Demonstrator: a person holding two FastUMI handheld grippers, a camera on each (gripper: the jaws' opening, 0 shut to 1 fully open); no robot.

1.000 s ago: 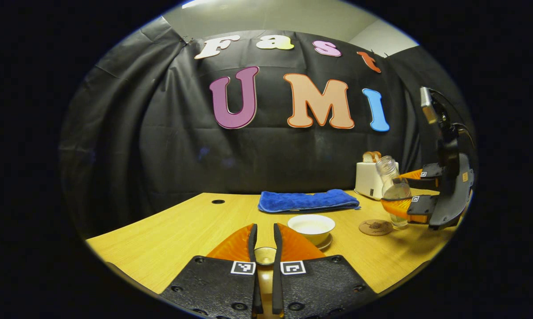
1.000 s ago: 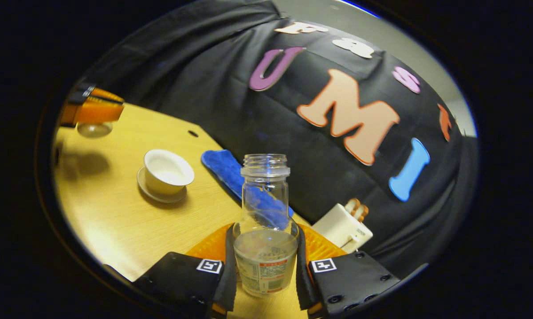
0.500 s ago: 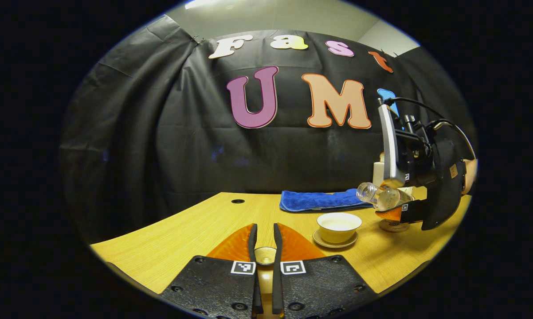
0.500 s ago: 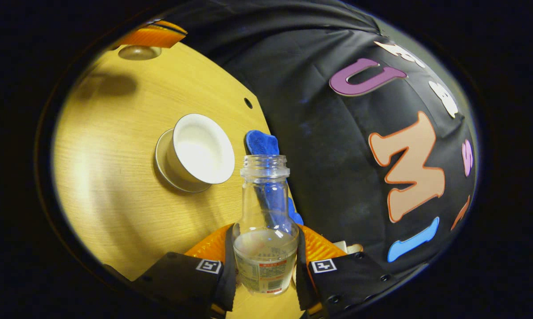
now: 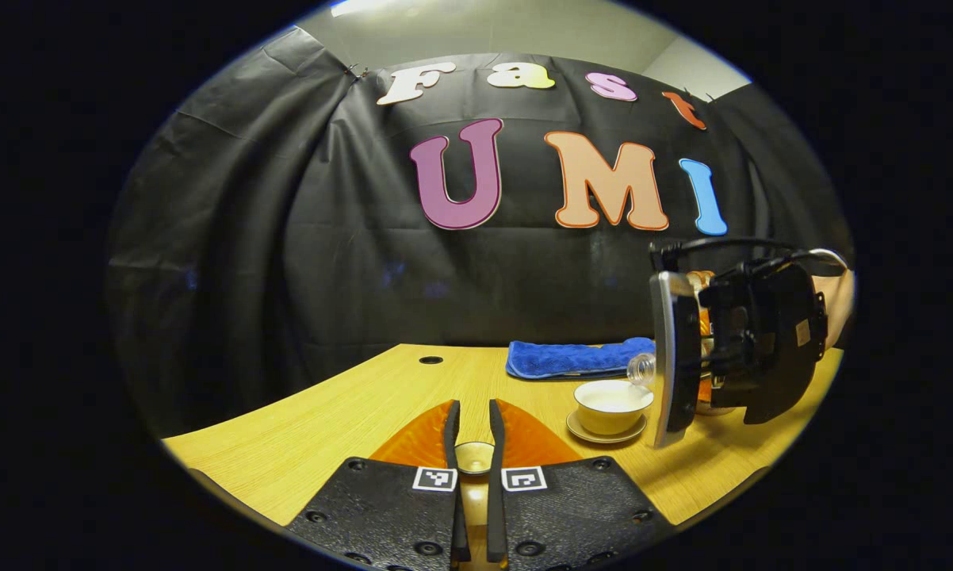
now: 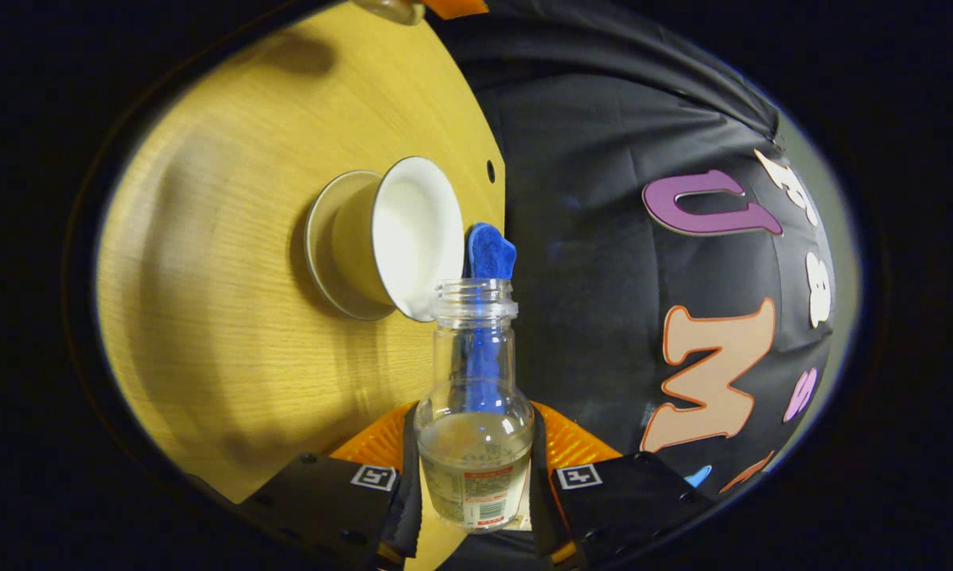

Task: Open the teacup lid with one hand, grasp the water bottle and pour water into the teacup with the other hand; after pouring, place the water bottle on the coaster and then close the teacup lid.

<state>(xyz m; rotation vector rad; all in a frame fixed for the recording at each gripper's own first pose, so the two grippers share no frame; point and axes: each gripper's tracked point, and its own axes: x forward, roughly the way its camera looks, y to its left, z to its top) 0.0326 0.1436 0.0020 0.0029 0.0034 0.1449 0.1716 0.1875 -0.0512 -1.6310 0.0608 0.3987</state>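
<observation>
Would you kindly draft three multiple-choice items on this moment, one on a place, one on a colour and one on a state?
1. Where is the mouth of the water bottle?
A. beside the rim of the teacup
B. above the toaster
C. resting on the blue towel

2. What colour is the folded towel behind the teacup?
A. red
B. blue
C. white

3. What state is the teacup in?
A. lid on
B. lid off, held in the left gripper
C. tipped over on the table

Answers:
1. A, since in the right gripper view the bottle, tilted in the right gripper, has its open neck at the cup's rim.
2. B, since both views show a blue cloth behind the cup.
3. B, since the cup stands open on its saucer while the lid sits between the left gripper's fingers.
</observation>
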